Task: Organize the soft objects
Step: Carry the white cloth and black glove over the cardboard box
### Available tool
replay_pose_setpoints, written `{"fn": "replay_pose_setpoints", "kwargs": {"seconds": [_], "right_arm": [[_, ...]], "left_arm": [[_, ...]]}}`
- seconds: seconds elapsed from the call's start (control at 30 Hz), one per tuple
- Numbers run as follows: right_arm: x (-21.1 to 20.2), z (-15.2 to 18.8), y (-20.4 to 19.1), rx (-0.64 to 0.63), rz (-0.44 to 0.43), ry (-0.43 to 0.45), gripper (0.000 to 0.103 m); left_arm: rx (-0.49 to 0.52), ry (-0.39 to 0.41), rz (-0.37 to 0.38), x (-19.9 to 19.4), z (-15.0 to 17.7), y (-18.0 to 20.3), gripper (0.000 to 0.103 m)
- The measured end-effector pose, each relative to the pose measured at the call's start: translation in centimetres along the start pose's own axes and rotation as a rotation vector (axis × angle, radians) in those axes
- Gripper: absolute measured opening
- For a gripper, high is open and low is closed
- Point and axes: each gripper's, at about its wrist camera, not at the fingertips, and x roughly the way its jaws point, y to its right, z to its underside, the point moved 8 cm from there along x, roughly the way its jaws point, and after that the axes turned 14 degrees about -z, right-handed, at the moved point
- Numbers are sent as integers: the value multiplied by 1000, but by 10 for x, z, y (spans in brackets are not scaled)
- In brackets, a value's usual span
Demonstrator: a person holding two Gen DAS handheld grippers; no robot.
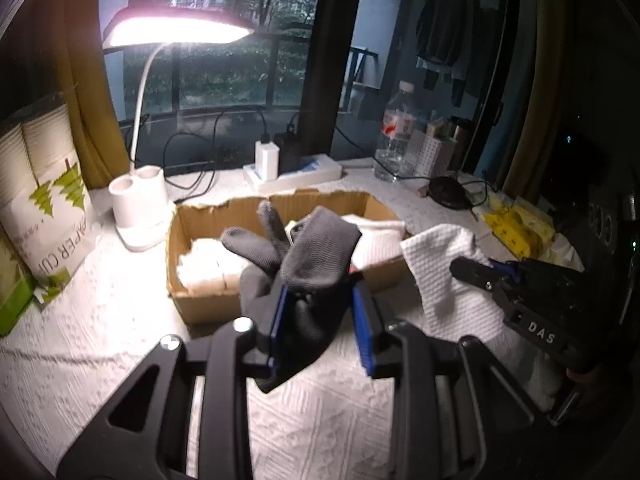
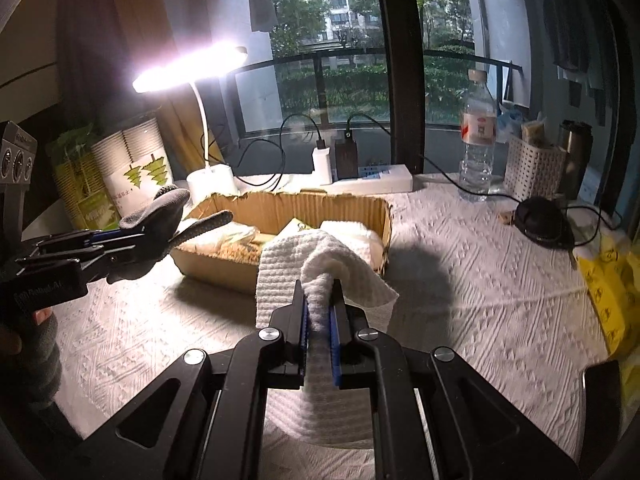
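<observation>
Nearest my left wrist camera, my left gripper is clamped on a dark grey glove, blue pads pinching it at the palm. The glove's long axis runs away from me: cuff hanging down toward the table, fingers splayed up and forward toward the cardboard box. It is held in the air just in front of the box's near wall, not inside it.

To the left on the table stand a paper cup pack with green tree prints and a lit white desk lamp, its base just beside the box's left end. The box holds white soft items and lies lengthwise across the table covering.

Behind the box sit a white power strip with chargers plugged in and, further right, a clear water bottle.

At right, my right gripper is shut tight on a white waffle-textured cloth. The cloth is bunched between the pads, its length running along my fingers, one end draping forward near the box's near wall, the other trailing back under the gripper. In the left wrist view this cloth hangs just right of the box corner. Yellow packets lie at the far right edge of the table.
</observation>
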Motion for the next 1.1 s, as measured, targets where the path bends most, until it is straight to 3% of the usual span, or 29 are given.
{"fn": "replay_pose_setpoints", "kwargs": {"seconds": [0.63, 1.1], "right_arm": [[40, -52, -4, -21, -22, 31, 10], [97, -69, -17, -60, -49, -17, 10]], "left_arm": [[-13, 25, -2, 35, -35, -20, 30], [-19, -18, -21, 85, -31, -28, 30]]}}
